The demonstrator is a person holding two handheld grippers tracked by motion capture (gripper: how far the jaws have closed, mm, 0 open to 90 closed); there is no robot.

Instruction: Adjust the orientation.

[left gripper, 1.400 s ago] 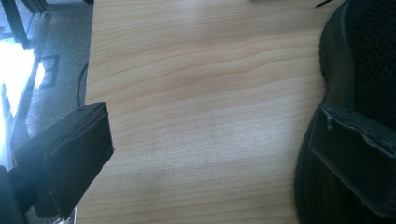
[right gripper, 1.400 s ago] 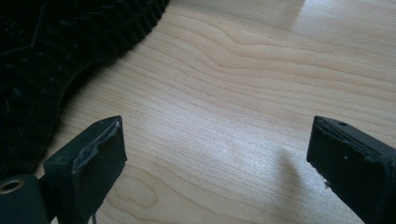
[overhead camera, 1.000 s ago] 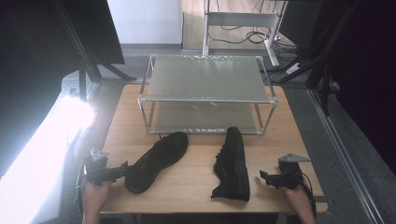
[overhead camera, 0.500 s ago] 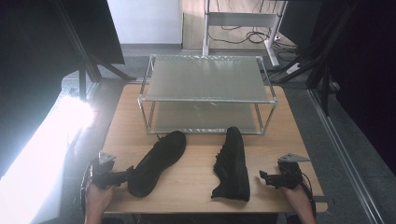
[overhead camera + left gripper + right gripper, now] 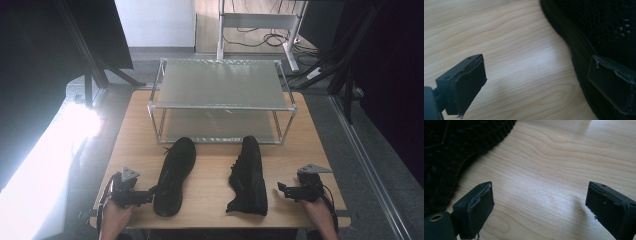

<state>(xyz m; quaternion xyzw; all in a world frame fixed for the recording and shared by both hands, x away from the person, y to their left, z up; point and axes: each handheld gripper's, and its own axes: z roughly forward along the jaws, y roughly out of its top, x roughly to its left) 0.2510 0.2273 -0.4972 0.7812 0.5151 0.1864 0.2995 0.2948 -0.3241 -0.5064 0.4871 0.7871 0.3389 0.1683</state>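
Black shoes, two of them, lie on the pale wood worktop (image 5: 215,172) in the high view, in front of a two-tier metal rack (image 5: 220,95) that stands toward the far edge. The left shoe (image 5: 175,175) runs from the near edge toward the rack, its far end leaning a little to the right. The right shoe (image 5: 248,175) lies on its side, its long axis also running from near edge to far, one end close to the rack's front rail. The left gripper (image 5: 148,194) sits at the near left corner, held in a hand (image 5: 116,220), its tip just beside the near end of the left shoe. The right gripper (image 5: 281,189) sits near the near right corner in the other hand (image 5: 320,212), pointing toward the right shoe and apart from it.

In the left gripper view the jaws stand wide apart; one is over bare wood, the other is against the left shoe's (image 5: 599,32) dark mesh side, and I cannot tell if it touches.

In the right gripper view the jaws are wide apart over bare worktop, holding nothing, with the ribbed sole of the right shoe (image 5: 454,150) just beyond the left-hand jaw.
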